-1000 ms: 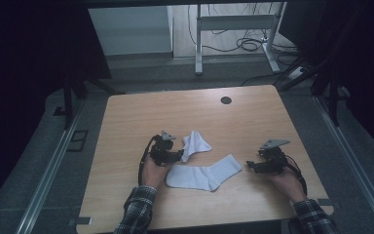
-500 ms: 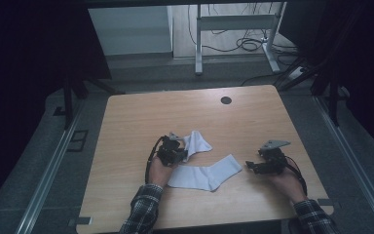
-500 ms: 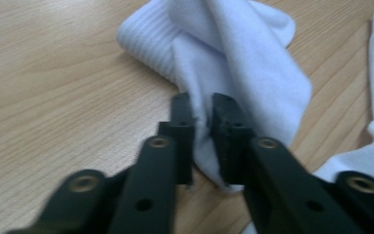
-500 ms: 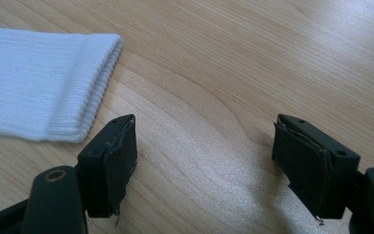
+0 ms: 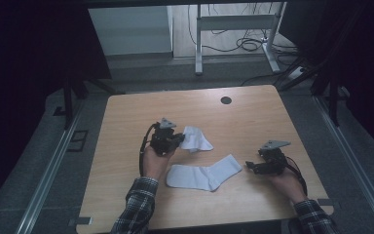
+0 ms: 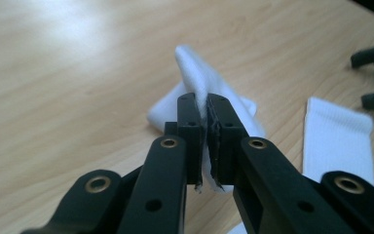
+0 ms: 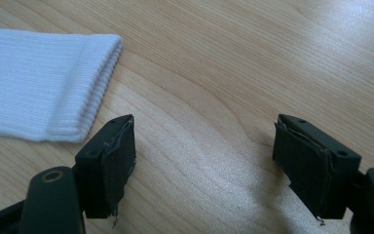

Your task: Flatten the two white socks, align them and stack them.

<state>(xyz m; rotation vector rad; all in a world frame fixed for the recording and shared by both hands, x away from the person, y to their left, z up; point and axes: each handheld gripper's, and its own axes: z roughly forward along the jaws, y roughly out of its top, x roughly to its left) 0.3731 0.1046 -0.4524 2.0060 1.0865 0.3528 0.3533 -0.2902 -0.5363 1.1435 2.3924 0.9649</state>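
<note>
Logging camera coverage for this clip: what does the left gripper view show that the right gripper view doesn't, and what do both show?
Left gripper view: its fingers shut on a crumpled white sock, and the other gripper's finger tips far right.

Right gripper view: its fingers wide open over bare wood, holding nothing, beside the flat sock's ribbed cuff.

Both: the wooden table and the flat sock.

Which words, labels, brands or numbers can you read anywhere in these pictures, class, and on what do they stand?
None: no readable text on the flat sock, the pinched sock, the table, the left gripper or the right gripper.
</note>
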